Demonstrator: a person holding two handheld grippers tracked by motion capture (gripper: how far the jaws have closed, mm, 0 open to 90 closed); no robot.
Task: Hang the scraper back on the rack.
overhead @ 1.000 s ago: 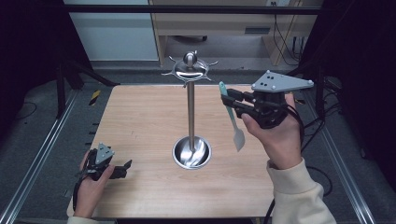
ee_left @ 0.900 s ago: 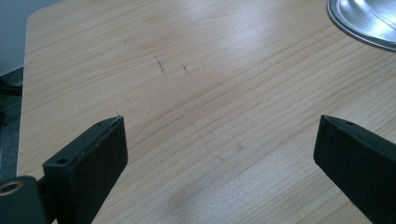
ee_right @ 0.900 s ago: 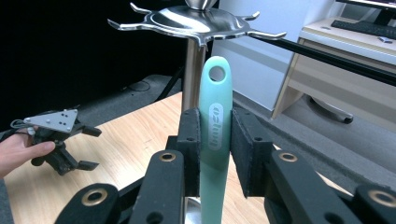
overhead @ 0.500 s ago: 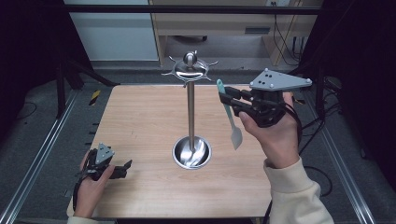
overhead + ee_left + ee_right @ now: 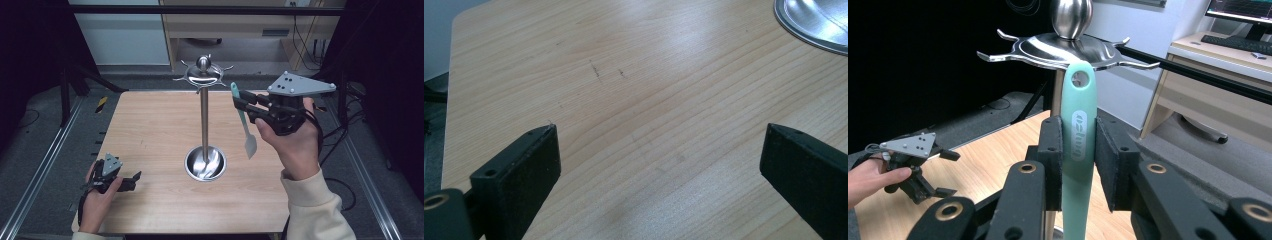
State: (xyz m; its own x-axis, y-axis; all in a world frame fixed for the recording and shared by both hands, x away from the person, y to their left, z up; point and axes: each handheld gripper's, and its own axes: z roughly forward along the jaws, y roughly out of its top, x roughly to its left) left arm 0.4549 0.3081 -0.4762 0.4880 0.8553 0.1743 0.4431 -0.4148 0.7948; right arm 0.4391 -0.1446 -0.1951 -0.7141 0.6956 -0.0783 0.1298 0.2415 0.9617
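Two grippers: both are seen from above, one at each side of the wooden table [image 5: 150,130].
Right gripper [image 5: 243,107]: it is raised above the table's right half, and its jaws are clamped on the handle of a mint-green spatula [image 5: 245,127].
Spatula: it is held upright, blade hanging down beside the pole, handle end up; in the right gripper view its hanging hole [image 5: 1079,79] is seen just below the rack's rim.
Rack [image 5: 204,75]: a steel stand with a round dish base, a tall pole and a hooked top plate is placed at the table's centre; no utensil is seen hung on it.
Left gripper [image 5: 127,181]: it is rested low at the near left corner, jaws spread wide with nothing between them.
Step in hand: judged to be the hanging of the spatula on a hook; the approach looks nearly done.
Next move: the hole must be lined up with one hook tip [image 5: 985,56], then lifted over it and lowered before the jaws are released.
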